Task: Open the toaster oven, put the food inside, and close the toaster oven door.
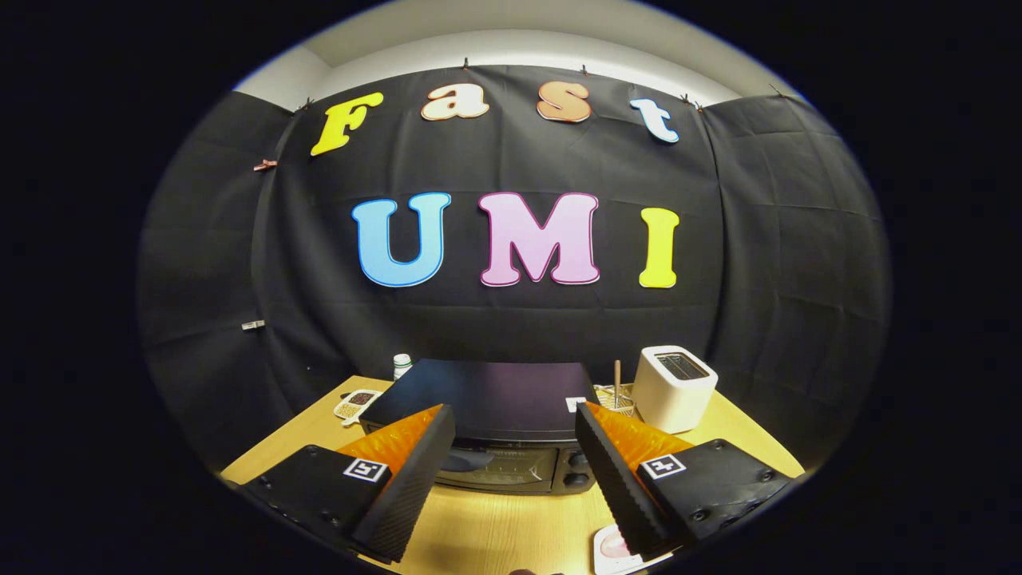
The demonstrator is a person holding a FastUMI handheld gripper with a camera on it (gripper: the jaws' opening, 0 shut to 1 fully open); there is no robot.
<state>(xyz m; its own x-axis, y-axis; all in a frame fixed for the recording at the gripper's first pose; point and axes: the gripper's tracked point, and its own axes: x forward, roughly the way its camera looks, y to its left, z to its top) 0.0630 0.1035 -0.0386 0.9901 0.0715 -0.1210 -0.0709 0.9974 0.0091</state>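
Observation:
A black toaster oven [487, 399] stands on the wooden table [495, 527], just ahead of my fingers. Its glass door [499, 465] is closed and its knobs [576, 469] sit at the right of the front. My gripper [515, 423] is open and held above the table, with nothing between the fingers; the oven's front shows through the gap. A small white plate [613, 549] with something pink on it lies on the table below the right finger, mostly hidden by it.
A white pop-up toaster [675, 387] stands to the right of the oven, with a wire rack and a wooden stick [616, 390] between them. Behind the oven's left corner are a white divided dish [355, 403] and a small white bottle [402, 366].

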